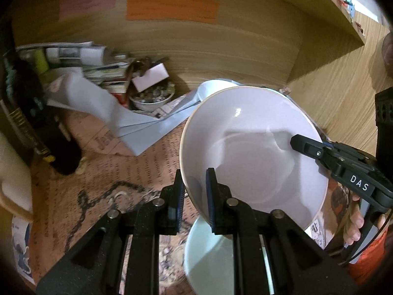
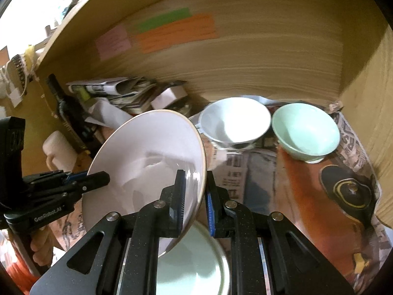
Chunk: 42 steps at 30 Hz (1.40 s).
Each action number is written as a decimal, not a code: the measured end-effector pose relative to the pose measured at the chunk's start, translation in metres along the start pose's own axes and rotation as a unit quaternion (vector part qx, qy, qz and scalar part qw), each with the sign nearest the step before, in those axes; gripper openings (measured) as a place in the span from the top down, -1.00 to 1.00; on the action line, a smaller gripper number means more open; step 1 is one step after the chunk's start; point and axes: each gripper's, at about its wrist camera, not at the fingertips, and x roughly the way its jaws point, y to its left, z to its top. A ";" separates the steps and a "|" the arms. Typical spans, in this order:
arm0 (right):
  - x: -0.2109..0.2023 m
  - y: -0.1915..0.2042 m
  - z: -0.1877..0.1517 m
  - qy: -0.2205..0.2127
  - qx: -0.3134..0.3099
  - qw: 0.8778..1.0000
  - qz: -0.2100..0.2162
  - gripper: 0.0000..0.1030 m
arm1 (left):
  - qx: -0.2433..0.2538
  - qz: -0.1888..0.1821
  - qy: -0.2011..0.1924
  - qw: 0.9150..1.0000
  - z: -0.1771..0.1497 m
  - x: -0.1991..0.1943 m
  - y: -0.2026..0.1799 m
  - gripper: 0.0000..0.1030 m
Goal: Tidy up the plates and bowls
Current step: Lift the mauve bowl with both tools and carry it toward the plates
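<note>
White plate [image 1: 253, 147] is held tilted above the newspaper [image 1: 137, 162], gripped from both sides. L wrist view: left gripper [image 1: 195, 191] has its jaws clamped on the plate's near rim, one finger inside, one outside; right gripper [image 1: 304, 145] comes in from the right w/ a finger lying over the plate's inner face, its other finger hidden behind the plate. R wrist view: right gripper [image 2: 195, 194] shows jaws closed on the plate [image 2: 152, 167] rim, and left gripper [image 2: 98, 179] reaches in from the left onto the opposite rim.

Pale green plate [image 1: 213, 258] lies flat on the newspaper right below the held one, partly hidden by the fingers in both views.

Only the R view shows a white bowl [image 2: 235, 123] and green bowl [image 2: 305, 132] upright, side by side, near the back wall [image 2: 245, 61]. L view shows just the white bowl's rim [image 1: 211, 88] behind the plate, no green bowl.

L view alone shows a small bowl of stones [image 1: 152, 97] by the paper pile [image 1: 98, 66]. Dark bottle [image 2: 66, 108] leans at left in both
</note>
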 end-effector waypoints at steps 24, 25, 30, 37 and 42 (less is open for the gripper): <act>0.025 0.089 -0.020 0.035 -0.067 0.996 0.054 0.73 | -0.067 0.056 -0.031 0.996 -0.062 -0.057 0.076 0.69; 0.028 0.093 -0.021 0.039 -0.069 0.995 0.057 0.73 | -0.069 0.058 -0.031 0.995 -0.065 -0.059 0.079 0.69; 0.038 0.108 -0.027 0.057 -0.081 0.993 0.069 0.73 | -0.090 0.065 -0.031 0.993 -0.078 -0.066 0.096 0.69; 0.053 0.126 -0.038 0.089 -0.101 0.988 0.074 0.73 | -0.111 0.077 -0.027 0.990 -0.092 -0.070 0.114 0.69; 0.065 0.134 -0.044 0.107 -0.109 0.985 0.077 0.73 | -0.124 0.082 -0.021 0.989 -0.101 -0.070 0.125 0.69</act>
